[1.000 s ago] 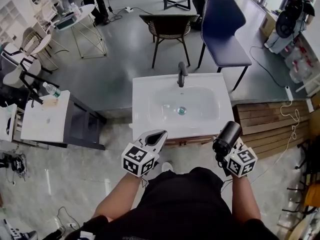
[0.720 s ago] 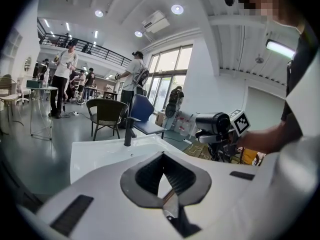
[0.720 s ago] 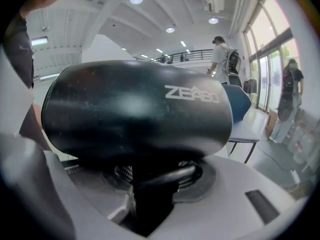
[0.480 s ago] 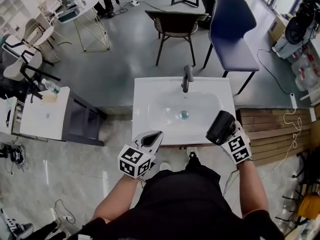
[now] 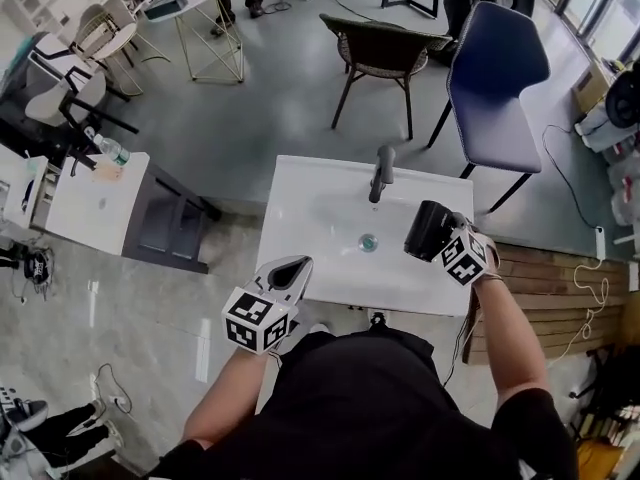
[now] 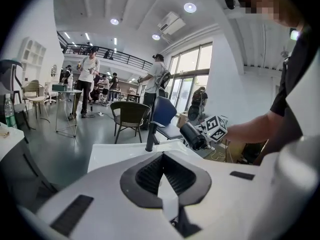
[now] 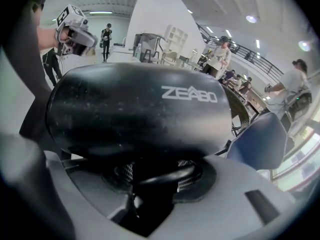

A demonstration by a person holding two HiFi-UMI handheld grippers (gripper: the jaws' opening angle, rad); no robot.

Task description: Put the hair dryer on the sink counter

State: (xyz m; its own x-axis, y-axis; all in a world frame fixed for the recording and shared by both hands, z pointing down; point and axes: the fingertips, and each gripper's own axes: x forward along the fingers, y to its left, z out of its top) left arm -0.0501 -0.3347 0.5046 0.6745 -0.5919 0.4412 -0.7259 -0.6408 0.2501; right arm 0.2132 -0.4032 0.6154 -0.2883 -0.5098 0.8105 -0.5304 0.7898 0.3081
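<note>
- Two grippers are working in front of a white sink counter (image 5: 300, 203), one in each of the person's hands, seen from above in the head view.
- The right gripper (image 5: 447, 247) is clenching the black hair dryer (image 5: 427, 230). In the right gripper view the dryer's lower part is sitting between the jaws and its barrel, printed "ZEABO", is filling most of the frame.
- The hair dryer is hanging over the right part of the sink counter, at the right edge of the basin (image 5: 345, 230) and just right of the dark faucet (image 5: 380, 173). Its barrel is pointing roughly toward the basin. Whether it is touching the counter surface cannot be told.
- The left gripper (image 5: 294, 267) is hovering at the counter's front left corner with its jaws pressed together and nothing between them; its ribbed pads (image 6: 150, 173) are meeting along the middle line in the left gripper view.
- The drain (image 5: 368, 241) is lying at the centre of the basin, in front of the faucet.
- A blue chair (image 5: 498, 78) and a woven chair (image 5: 385, 40) are standing on the grey floor beyond the counter.
- A low white table (image 5: 90, 208) is standing to the left, well apart from the sink counter, with a bottle (image 5: 106, 148) near its far edge.
- Several people (image 6: 89, 79) are standing in the background of the left gripper view.
</note>
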